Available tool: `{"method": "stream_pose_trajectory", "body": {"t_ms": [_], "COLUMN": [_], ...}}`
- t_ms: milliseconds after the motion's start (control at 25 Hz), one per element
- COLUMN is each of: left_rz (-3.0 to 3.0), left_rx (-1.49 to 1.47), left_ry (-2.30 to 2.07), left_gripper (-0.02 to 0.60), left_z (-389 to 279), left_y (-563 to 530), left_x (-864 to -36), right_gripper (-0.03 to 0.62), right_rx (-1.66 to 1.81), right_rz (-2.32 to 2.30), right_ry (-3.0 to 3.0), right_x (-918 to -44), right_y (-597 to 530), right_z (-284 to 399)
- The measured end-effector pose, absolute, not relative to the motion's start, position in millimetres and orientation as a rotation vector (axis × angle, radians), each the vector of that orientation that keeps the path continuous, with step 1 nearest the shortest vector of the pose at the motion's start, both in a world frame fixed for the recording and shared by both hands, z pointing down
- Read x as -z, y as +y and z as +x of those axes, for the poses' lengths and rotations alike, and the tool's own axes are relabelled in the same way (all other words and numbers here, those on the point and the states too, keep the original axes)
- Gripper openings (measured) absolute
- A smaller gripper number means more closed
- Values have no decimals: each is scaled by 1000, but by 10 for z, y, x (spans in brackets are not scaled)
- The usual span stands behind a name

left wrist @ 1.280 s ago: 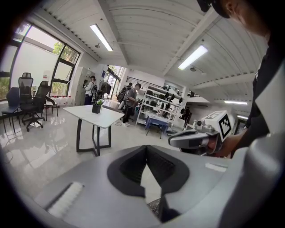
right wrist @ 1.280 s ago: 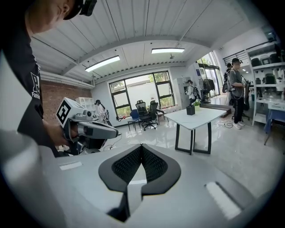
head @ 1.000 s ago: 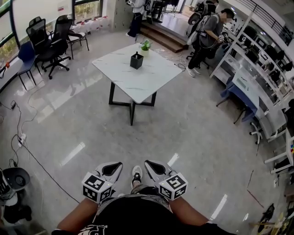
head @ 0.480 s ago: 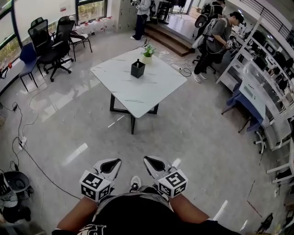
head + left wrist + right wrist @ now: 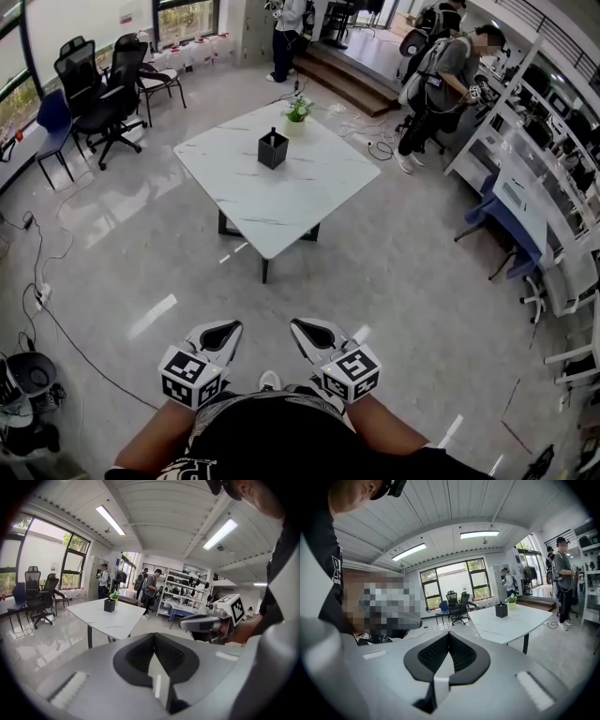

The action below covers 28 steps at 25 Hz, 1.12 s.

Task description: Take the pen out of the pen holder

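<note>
Left claw (image 5: 225, 330) and right claw (image 5: 305, 328) held waist-low, jaws together.

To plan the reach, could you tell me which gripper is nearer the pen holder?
Right, but barely. The left gripper and right gripper sit level at the person's waist, short of the table; the pen holder stands far ahead, slightly toward the right one.

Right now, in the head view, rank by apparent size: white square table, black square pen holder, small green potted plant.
1. White square table, clearly largest.
2. Black square pen holder and small green potted plant look about alike; the plant sits farther away, so unranked.
</note>
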<state>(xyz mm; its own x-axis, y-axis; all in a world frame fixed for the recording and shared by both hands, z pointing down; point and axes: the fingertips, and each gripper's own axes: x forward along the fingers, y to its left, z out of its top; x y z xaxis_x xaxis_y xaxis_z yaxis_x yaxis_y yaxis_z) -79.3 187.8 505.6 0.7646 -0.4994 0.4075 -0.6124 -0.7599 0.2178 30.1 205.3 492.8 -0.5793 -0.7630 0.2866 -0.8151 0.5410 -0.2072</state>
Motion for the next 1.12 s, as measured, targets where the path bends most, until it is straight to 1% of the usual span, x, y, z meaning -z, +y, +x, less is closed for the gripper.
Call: {"method": "stream_pose_trajectory", "body": {"t_ms": [480, 1120], "left_rz": [2647, 2639], "left_rx": [-504, -501], "left_ry": [-836, -801], "left_gripper": [57, 57], "left_z": [-362, -247], "left_y": [1536, 1231], "left_x": [-5040, -5192], "right_gripper": [0, 0], "right_rx": [-512, -516], "right_rz": [1321, 1333], "right_ry": [-2623, -2609], "right_x": [-5030, -5134], "right_y": [1776, 1505], "right_z": [590, 663]}}
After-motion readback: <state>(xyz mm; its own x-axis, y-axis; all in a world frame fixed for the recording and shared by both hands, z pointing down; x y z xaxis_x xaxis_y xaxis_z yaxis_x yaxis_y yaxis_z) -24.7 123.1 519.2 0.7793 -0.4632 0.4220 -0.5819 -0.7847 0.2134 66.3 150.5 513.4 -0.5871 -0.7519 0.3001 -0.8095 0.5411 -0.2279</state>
